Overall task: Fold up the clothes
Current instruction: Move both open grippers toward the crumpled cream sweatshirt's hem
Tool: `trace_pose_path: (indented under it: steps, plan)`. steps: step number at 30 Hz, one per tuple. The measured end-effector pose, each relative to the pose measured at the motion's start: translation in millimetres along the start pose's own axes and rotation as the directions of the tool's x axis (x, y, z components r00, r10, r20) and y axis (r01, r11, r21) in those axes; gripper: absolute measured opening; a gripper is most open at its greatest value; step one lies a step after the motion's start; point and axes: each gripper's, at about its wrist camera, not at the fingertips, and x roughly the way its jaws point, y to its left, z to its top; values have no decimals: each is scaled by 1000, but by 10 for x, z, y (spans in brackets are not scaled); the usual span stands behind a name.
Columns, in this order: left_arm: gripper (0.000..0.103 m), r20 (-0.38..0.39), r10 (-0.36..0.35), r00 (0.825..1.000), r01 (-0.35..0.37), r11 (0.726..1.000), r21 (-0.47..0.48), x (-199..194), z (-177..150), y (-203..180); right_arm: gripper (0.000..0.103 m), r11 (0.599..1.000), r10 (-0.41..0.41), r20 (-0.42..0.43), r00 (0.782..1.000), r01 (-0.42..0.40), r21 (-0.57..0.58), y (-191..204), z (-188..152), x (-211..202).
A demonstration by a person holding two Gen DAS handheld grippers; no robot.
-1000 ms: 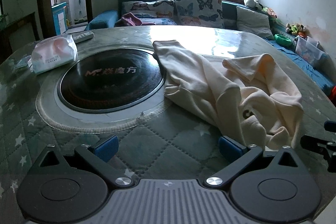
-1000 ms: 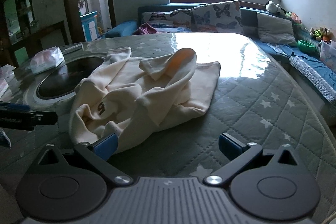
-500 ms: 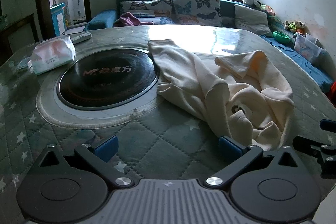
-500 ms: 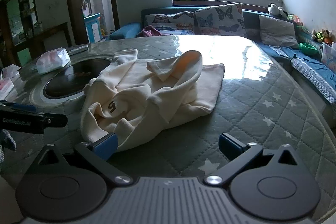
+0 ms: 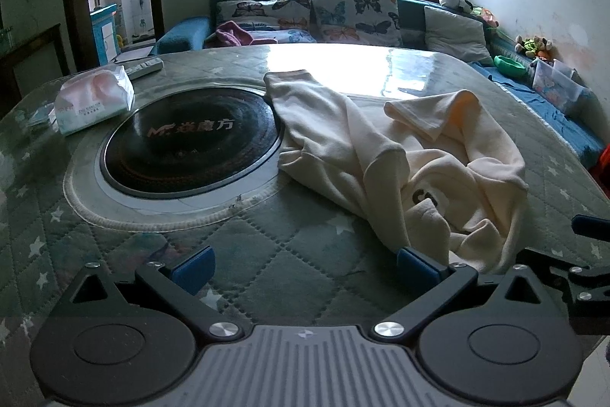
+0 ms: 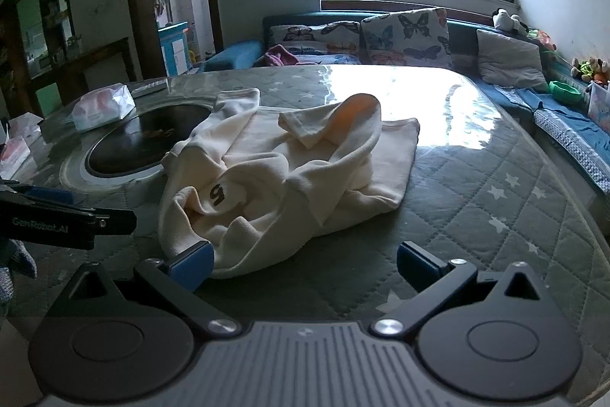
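A cream sweatshirt (image 5: 400, 155) lies crumpled on the quilted green table cover (image 5: 267, 254), one sleeve reaching onto the black round hob. It also shows in the right wrist view (image 6: 289, 163), with a dark printed mark facing up. My left gripper (image 5: 305, 267) is open and empty, low over the table; its right pad is near the garment's front edge. My right gripper (image 6: 305, 260) is open and empty; its left pad is at the sweatshirt's near hem. Each gripper shows at the edge of the other's view.
A black round hob (image 5: 190, 140) is set in the table at the left. A tissue pack (image 5: 93, 100) and a remote (image 5: 145, 67) lie beyond it. A sofa with butterfly cushions (image 5: 354, 12) stands behind the table. More tissue packs (image 6: 15, 147) sit at the left edge.
Both grippers have moved a little closer to the sweatshirt's near edge and sit lower over the table. The sweatshirt has not moved. Both stay open.
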Motion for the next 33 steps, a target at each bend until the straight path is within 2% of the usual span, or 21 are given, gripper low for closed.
trace_pose_path:
  steps: [33]
  plan:
    - [103, -26, 18, 999, -17, 1000, 13, 39, -8, -118, 103, 1000, -17, -41, 999, 16, -24, 111, 3, 39]
